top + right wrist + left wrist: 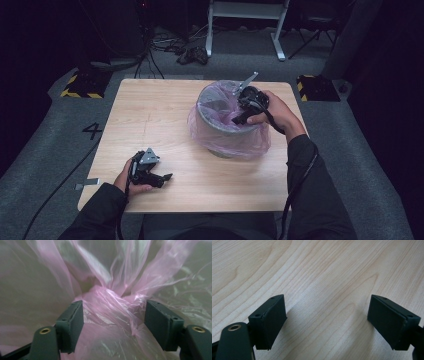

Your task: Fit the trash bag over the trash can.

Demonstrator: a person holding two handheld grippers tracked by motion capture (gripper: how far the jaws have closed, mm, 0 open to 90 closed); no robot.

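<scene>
Two grippers divide the work: the right gripper [239, 118] reaches into the bin [226, 134] on the table [150, 115], fingers [71, 326] spread around a bunched fold of the pink bag [112, 307], apparently to seat the liner. The left gripper [162, 178] rests idle on the table, fingers [270, 321] spread and empty, clear of the bin.

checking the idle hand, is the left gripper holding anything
No, the left gripper has its jaws spread wide with bare wooden table between them.

Translucent pink bag [227, 137] lining grey bin [220, 131], pale wood-grain tabletop [160, 115], black hand-held gripper [168, 176] with grey plate, grey speckled floor [45, 150], yellow-black hazard stripes [80, 93]
</scene>
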